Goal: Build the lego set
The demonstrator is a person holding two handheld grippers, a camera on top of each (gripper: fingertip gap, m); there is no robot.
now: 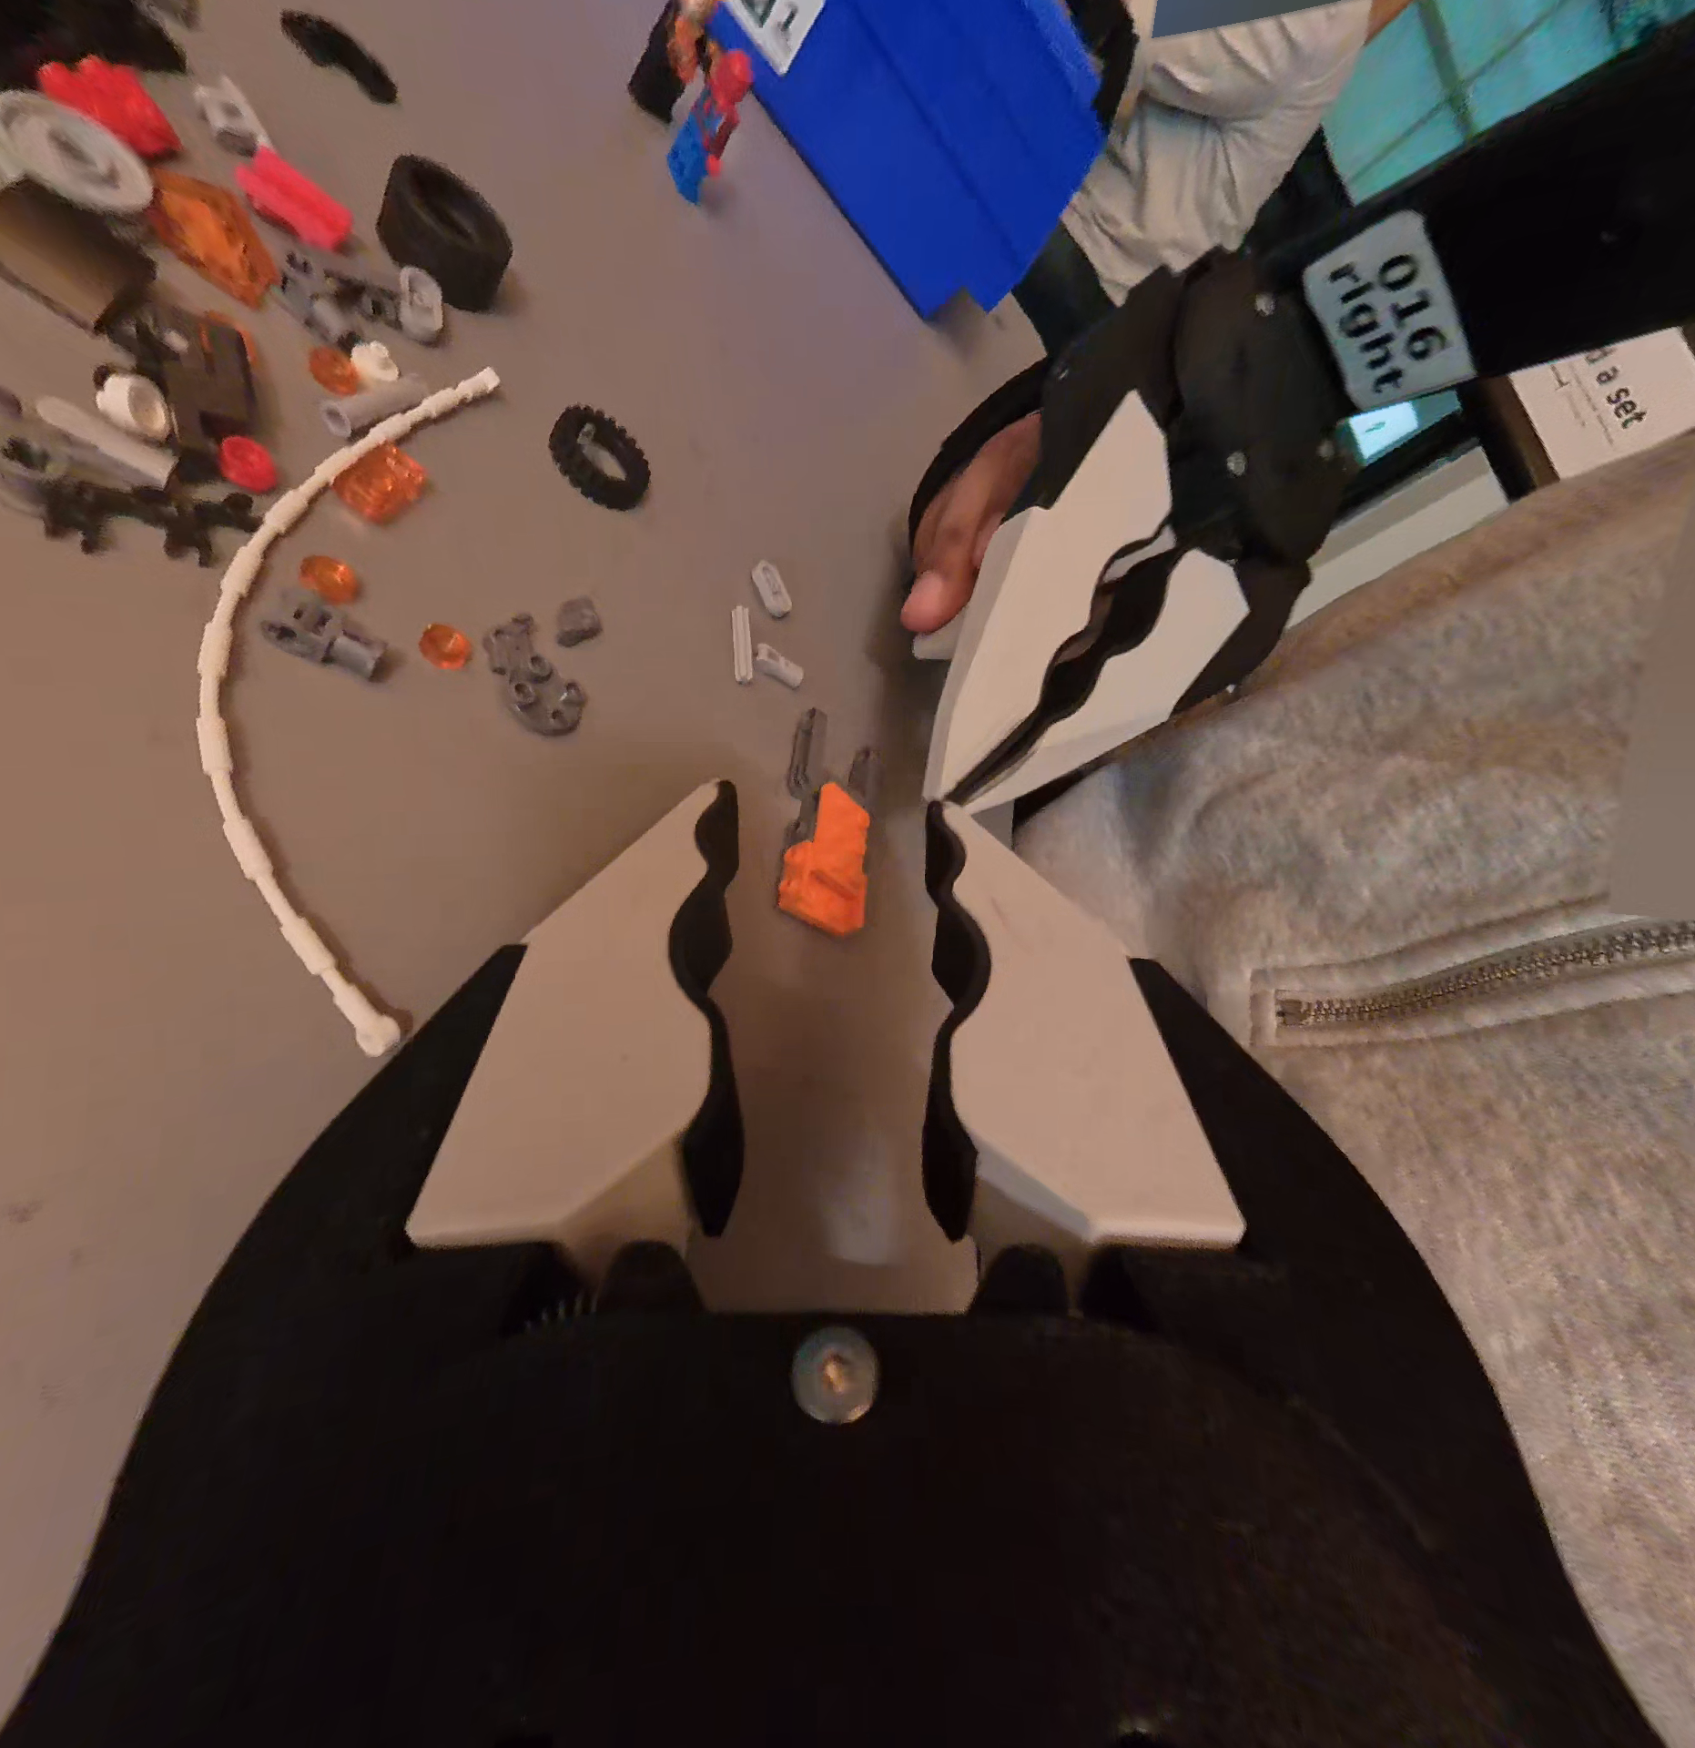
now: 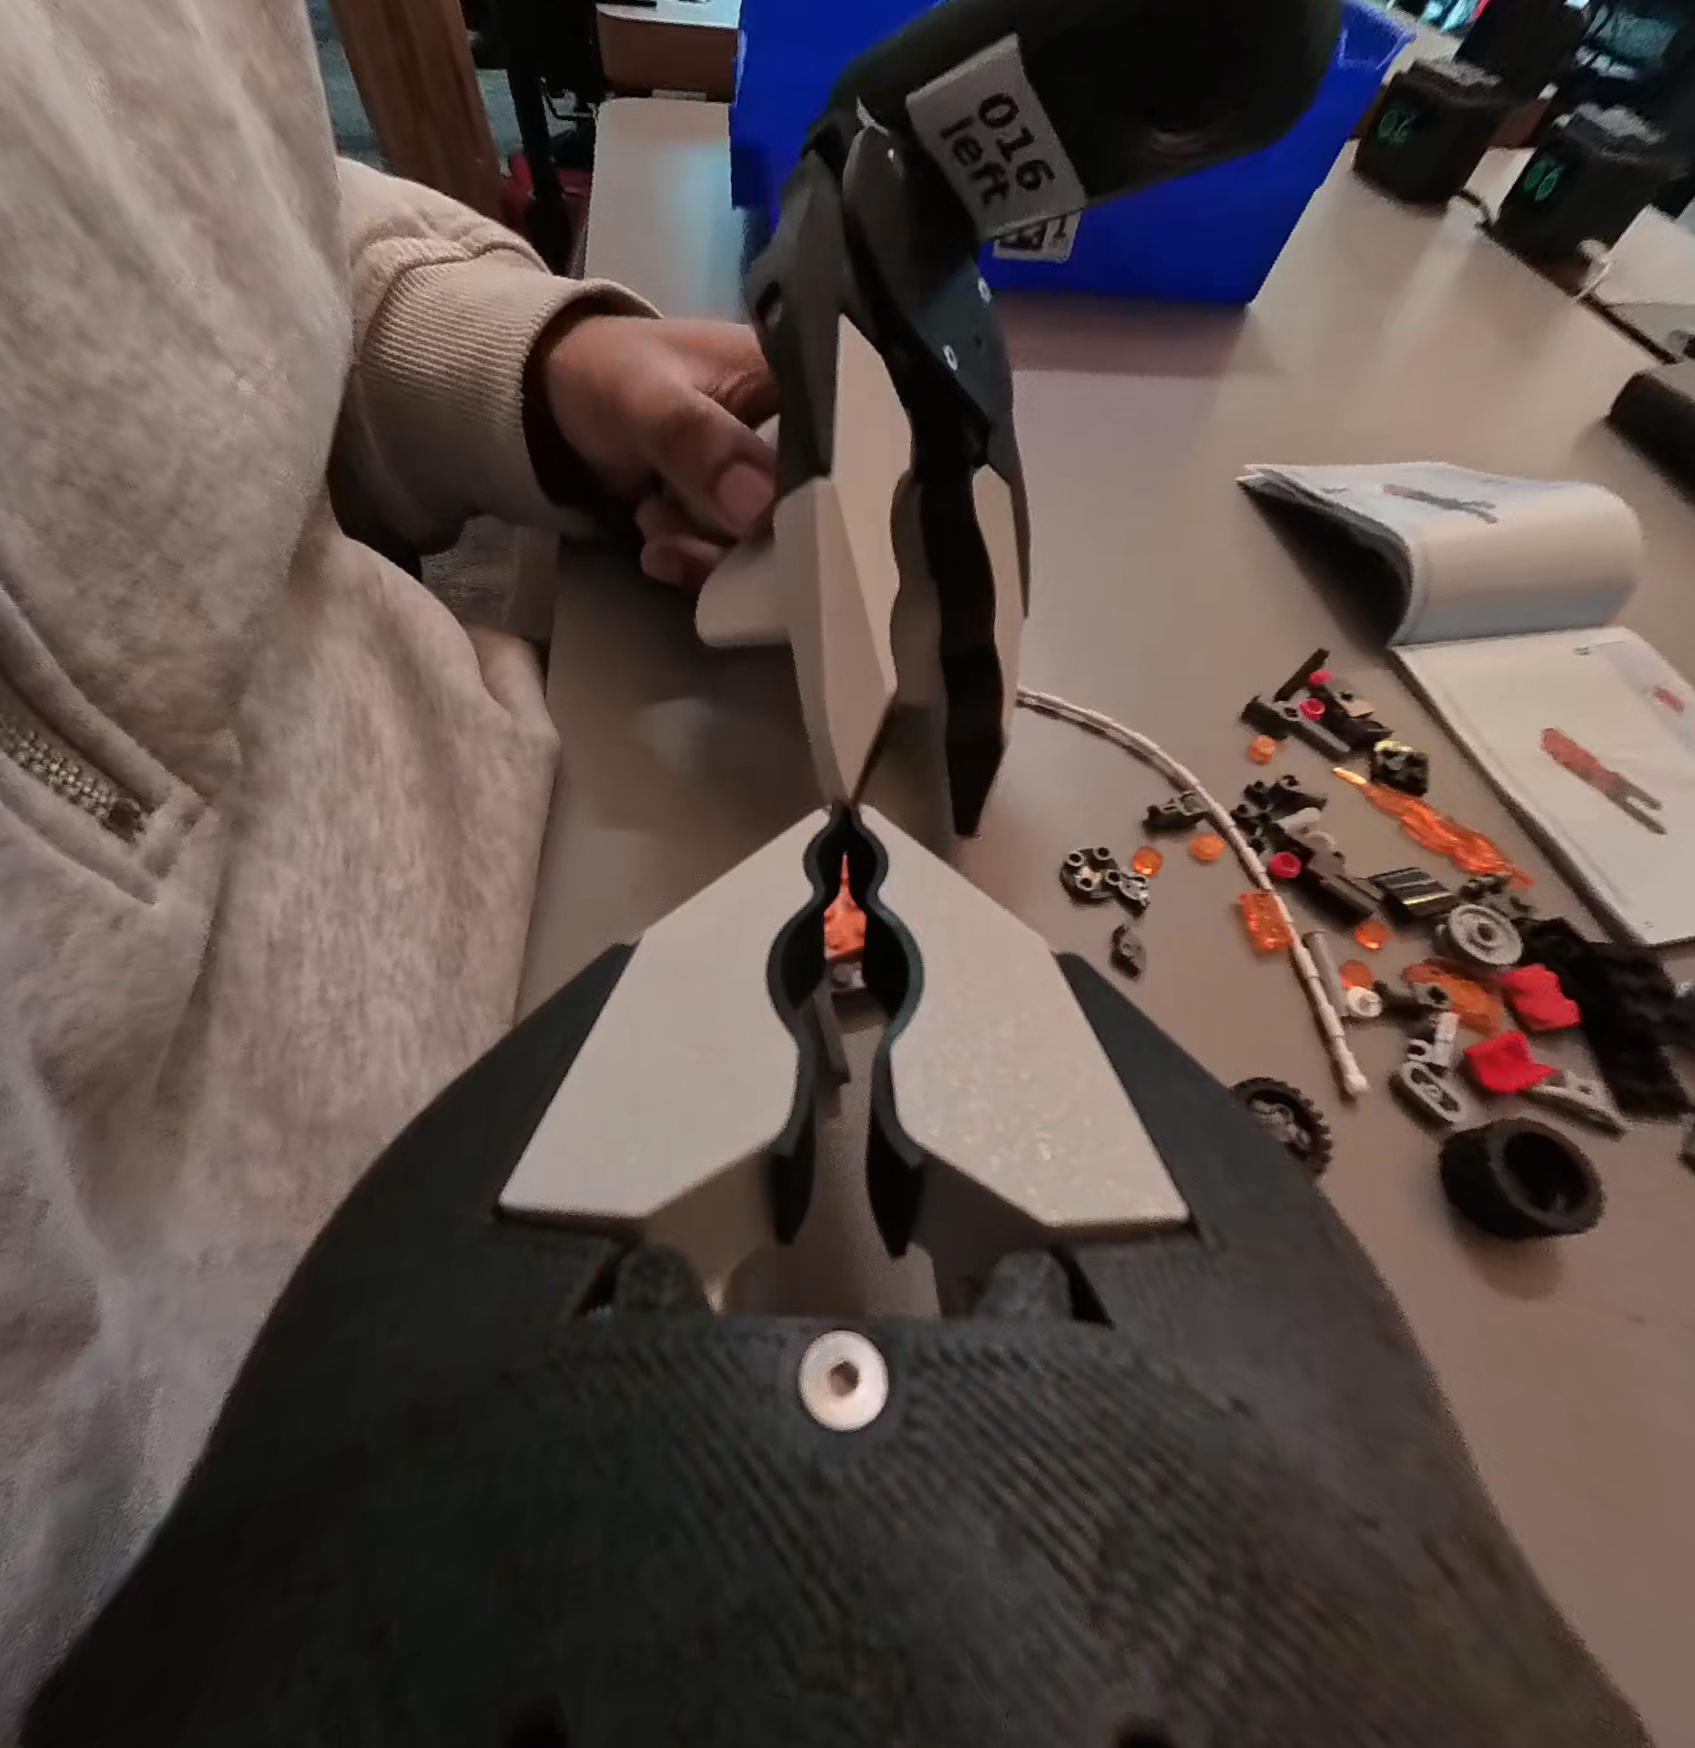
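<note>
A small orange piece with dark grey bars (image 1: 825, 870) lies on the grey table (image 1: 541, 946) near its front edge. My left gripper (image 1: 830, 804) is open and empty, and the orange piece lies just ahead between its fingertips. My right gripper (image 2: 839, 813) is shut with its tips touching; the orange piece (image 2: 842, 922) shows through the gap between its pads, on the table below. In the left wrist view the right gripper (image 1: 943, 795) points its shut tip beside my left gripper's right fingertip. In the right wrist view the left gripper (image 2: 905, 804) stands open above the piece.
Loose parts lie farther out: a white flexible hose (image 1: 248, 681), a large black tyre (image 1: 444, 232), a small black tyre (image 1: 598, 457), orange studs and grey connectors. A blue bin (image 1: 919, 142) and a minifigure (image 1: 711, 123) stand behind. An open instruction booklet (image 2: 1562, 757) lies at the right.
</note>
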